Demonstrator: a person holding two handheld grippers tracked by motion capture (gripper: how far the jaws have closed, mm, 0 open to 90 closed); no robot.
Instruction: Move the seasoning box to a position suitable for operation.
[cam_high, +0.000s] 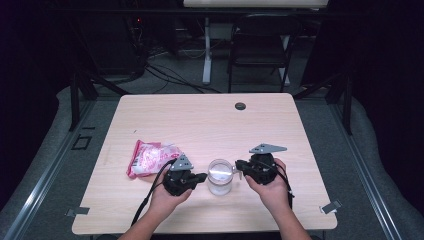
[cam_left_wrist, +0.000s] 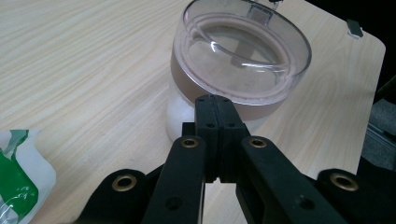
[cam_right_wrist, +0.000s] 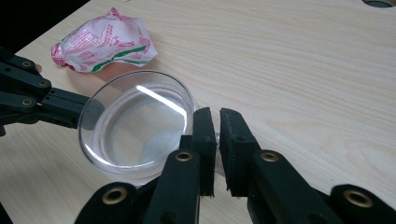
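The left claw (cam_high: 200, 177) is sitting with its two black jaws pressed flat together, nothing between them, its tip just at the left side of a small clear plastic jar (cam_high: 220, 176) that is standing upright on the pale wood-grain bench (cam_high: 210, 120). The right claw (cam_high: 241, 165) is reaching in from the jar's other side with its jaws nearly together, a thin gap showing between the pads; in the right gripper view a small clear tab at the jar's rim is lying in that gap, though whether the pads are pressing on it cannot be told. The jar is standing near the front edge of the bench, between the two hands. It is looking round and squat, with a see-through lid (cam_left_wrist: 243, 51) of a wider ring than the body, glinting with a streak of light, and a whitish layer showing low inside. In the left gripper view the lid is carrying a small clear latch at its far rim. A crumpled pink and white plastic packet (cam_high: 150, 157) with a green stripe is lying on the bench just left of the left hand.
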